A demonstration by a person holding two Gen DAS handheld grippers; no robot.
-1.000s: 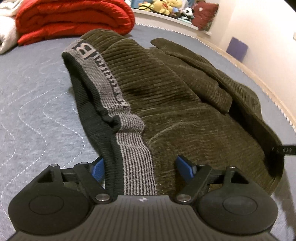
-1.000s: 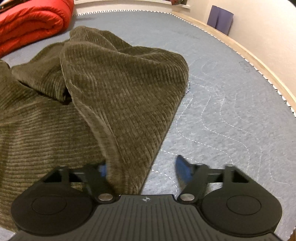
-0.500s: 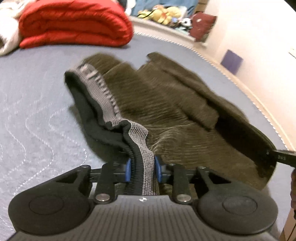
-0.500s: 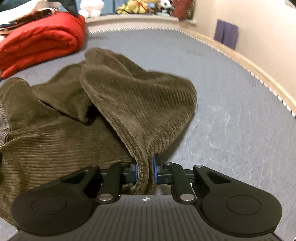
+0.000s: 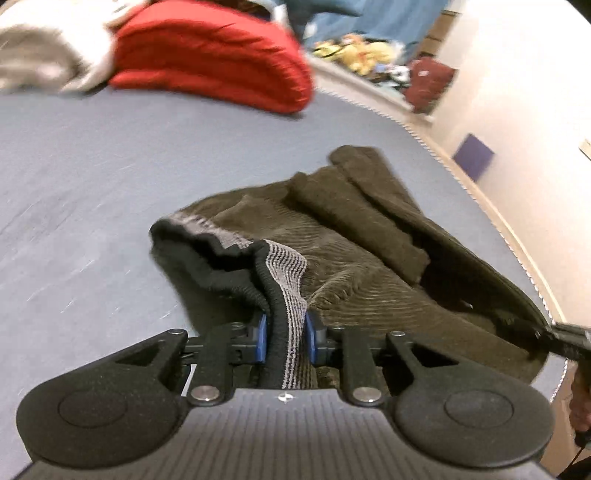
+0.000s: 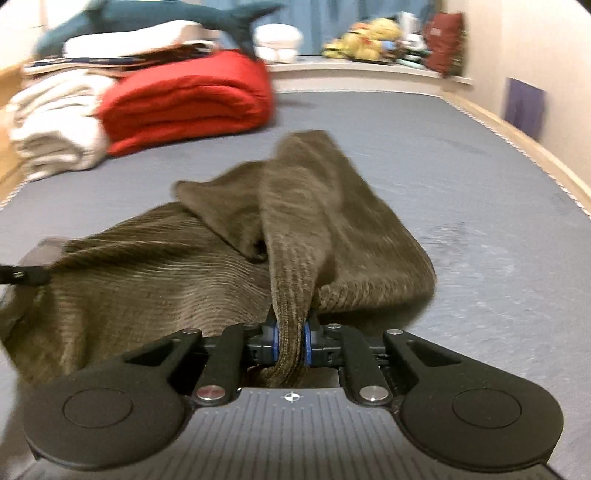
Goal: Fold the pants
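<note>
The grey-blue quilted mattress (image 5: 92, 192) fills most of both views, its stitching smeared by motion blur, its pale edge trim (image 6: 524, 144) curving along the right side by the wall.

On it lies the pair of olive-brown corduroy pants (image 5: 369, 266), rumpled, near the bed's right edge. In the left wrist view the legs lie folded over each other toward the far right, and a dark hollow under the upper layer hides what is inside. In the right wrist view the pants (image 6: 147, 280) spread to the left, with 1 ridge of cloth rising up the middle.

At the head of the bed sit a folded red quilt (image 6: 184, 99) and, beside it, a stack of white blankets (image 6: 51, 125), both blurred. A blue plush shark (image 6: 147, 18) rests on top; further soft toys on the ledge behind are too smeared to identify.

The left tongs (image 5: 284, 339) are closed narrowly on the grey-and-black knitted waistband (image 5: 284, 269), which bunches up between the blue pads (image 5: 261, 338). The right tongs (image 6: 290, 341) are likewise clamped on a fold of corduroy at the leg end. Both point forward and low over the mattress. A black tip of the right tool (image 5: 565, 338) pokes in at the right edge of the left view, mostly cut off.
</note>
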